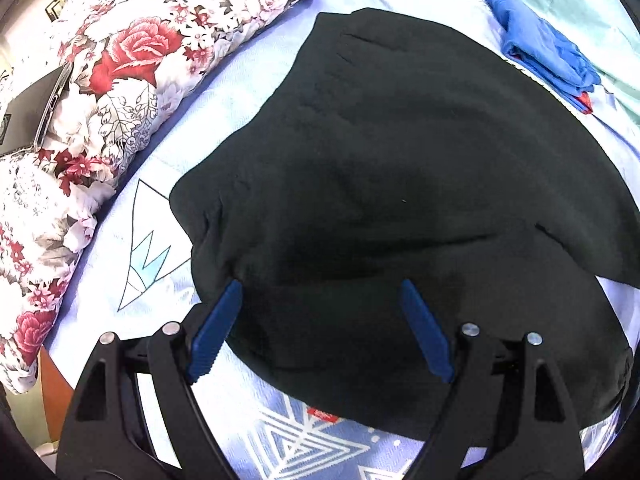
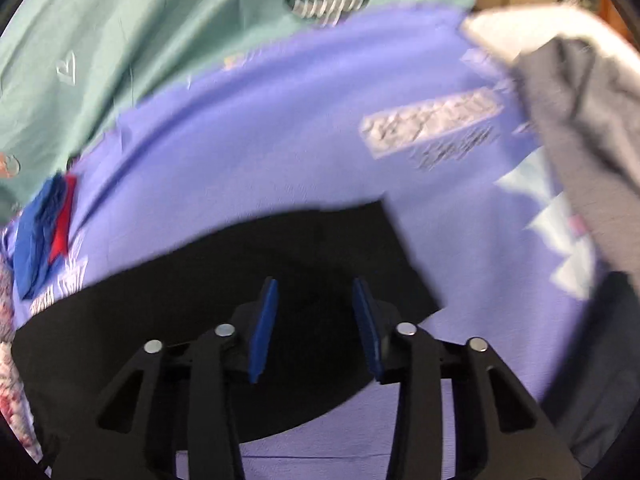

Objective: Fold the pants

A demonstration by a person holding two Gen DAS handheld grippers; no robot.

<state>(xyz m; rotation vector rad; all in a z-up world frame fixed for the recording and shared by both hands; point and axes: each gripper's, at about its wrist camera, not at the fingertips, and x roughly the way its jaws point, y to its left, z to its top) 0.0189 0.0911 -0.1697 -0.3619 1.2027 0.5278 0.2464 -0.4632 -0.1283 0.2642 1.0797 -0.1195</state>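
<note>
The black pants (image 1: 400, 184) lie folded over on the lavender patterned bedsheet (image 1: 152, 208), filling most of the left wrist view. My left gripper (image 1: 322, 286) is open, its blue pads wide apart just over the pants' near edge, holding nothing. In the blurred right wrist view, an end of the black pants (image 2: 248, 272) lies flat on the sheet (image 2: 280, 128). My right gripper (image 2: 314, 282) is open over that end, pads apart and empty.
A red-and-white floral quilt (image 1: 120, 60) runs along the left with a phone (image 1: 52, 104) on it. A folded blue garment (image 1: 540, 48) lies at the far right, also in the right wrist view (image 2: 40, 232). Grey clothing (image 2: 580, 120) is heaped at right. A green sheet (image 2: 140, 32) lies beyond.
</note>
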